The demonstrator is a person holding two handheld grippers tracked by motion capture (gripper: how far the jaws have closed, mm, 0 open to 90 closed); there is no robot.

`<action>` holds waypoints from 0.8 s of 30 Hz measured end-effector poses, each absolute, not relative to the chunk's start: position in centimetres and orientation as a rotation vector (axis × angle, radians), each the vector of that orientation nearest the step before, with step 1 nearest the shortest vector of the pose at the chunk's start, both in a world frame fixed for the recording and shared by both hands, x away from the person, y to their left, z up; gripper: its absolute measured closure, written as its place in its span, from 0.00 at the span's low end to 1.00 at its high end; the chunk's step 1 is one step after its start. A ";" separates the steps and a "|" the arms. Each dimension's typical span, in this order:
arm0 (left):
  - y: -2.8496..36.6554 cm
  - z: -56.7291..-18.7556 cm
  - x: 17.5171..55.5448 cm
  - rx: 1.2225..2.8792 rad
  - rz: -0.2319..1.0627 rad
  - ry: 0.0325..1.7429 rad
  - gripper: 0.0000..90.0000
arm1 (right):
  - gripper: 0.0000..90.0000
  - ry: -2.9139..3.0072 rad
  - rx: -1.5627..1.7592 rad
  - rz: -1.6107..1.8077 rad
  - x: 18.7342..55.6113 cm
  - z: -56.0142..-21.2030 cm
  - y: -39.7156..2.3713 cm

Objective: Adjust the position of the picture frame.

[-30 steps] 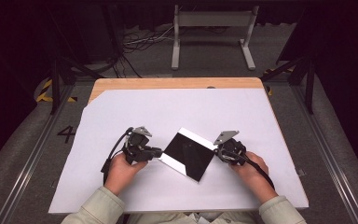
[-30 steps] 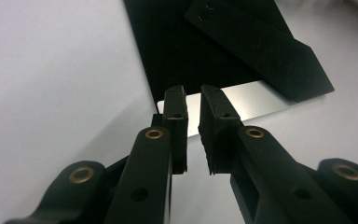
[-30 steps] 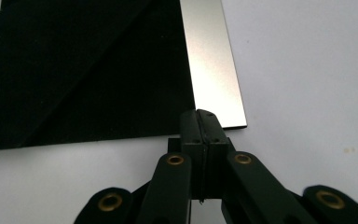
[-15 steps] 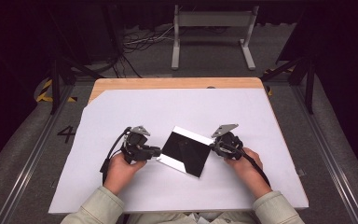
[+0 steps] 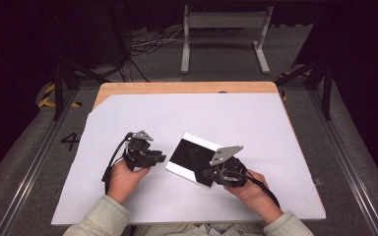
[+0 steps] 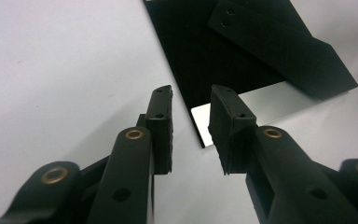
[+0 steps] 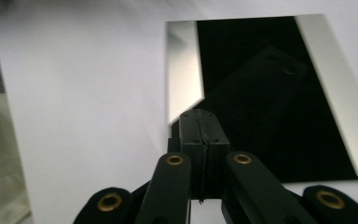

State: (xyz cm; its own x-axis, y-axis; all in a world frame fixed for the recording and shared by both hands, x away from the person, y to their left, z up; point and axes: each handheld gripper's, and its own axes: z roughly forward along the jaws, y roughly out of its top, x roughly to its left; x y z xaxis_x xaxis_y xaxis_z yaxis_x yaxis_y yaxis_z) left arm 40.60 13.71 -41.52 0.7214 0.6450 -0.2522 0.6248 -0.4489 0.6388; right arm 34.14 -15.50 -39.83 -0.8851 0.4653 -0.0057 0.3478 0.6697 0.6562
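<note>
A flat, glossy black sheet (image 5: 195,158) with pale reflective bands along two opposite edges lies on the white cover of the counter (image 5: 256,123), nearer the counter's front edge than its back edge and roughly midway between the left and right edges. It sits turned, corners pointing toward the counter's edges rather than square to them.

Left tool (image 5: 156,158): held in the person's left hand (image 5: 125,177), just beside the sheet's left corner. Its jaws have just been opening and now stand apart. In the left gripper view the left tool (image 6: 191,112) has a clear gap between the pads, and the sheet's (image 6: 242,51) near corner lies beyond that gap (pads not pressing on it, nothing gripped).

Right tool (image 5: 211,173): held in the right hand (image 5: 248,189), at the sheet's front right edge, with its grey three-cornered plate above. In the right gripper view the right tool (image 7: 200,119) has its two pads pressed flat together with no gap, their tips over the sheet's (image 7: 261,93) near edge. Whether that edge is pinched between the pads cannot be told; no material shows between them.

The sheet's surface mirrors the tool's jaw as a dark shape in both gripper views.
</note>
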 end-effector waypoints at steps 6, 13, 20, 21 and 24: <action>13.8 -41.5 40.7 2.180 0.049 0.988 0.83 | 1.00 2.739 0.623 0.972 33.8 -41.0 -13.2; 13.9 -41.6 40.7 2.178 0.052 0.997 0.88 | 1.00 2.780 0.582 0.851 33.2 -42.3 -11.5; 14.0 -41.6 40.7 2.173 0.042 0.995 0.88 | 1.00 2.767 0.596 0.762 33.0 -42.8 -12.2; 13.9 -41.6 40.7 2.173 0.041 0.995 0.88 | 1.00 2.762 0.597 0.760 33.0 -42.8 -12.3; 13.9 -41.6 40.7 2.173 0.038 0.997 0.88 | 1.00 2.767 0.583 0.761 33.1 -42.8 -12.4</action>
